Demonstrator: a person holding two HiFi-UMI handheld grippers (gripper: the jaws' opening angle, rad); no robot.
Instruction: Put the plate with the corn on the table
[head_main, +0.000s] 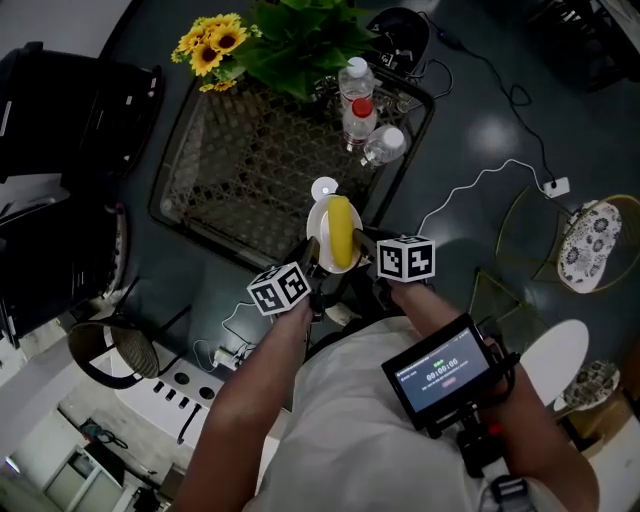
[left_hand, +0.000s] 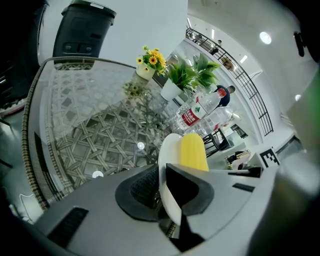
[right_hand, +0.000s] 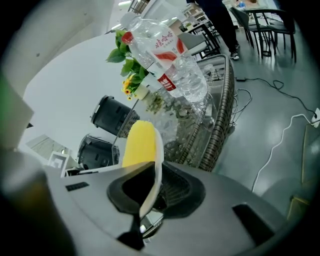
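Glass-top wicker table (head_main: 250, 170) w/ sunflowers (head_main: 212, 45), green plant (head_main: 300, 40) & 3 water bottles (head_main: 360, 115) at far edge.

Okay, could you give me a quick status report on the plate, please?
Left gripper, right gripper both shut on plate rim. Corn on plate, over table's near edge, not yet down. Water bottles close beyond.

Plate (left_hand: 167, 150) rim behind the jaws

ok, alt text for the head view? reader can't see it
Seen from above, the left gripper and right gripper each clamp a side of a white plate carrying a yellow corn cob, held at the near edge of a glass-topped wicker table. Water bottles and sunflowers stand at its far side.
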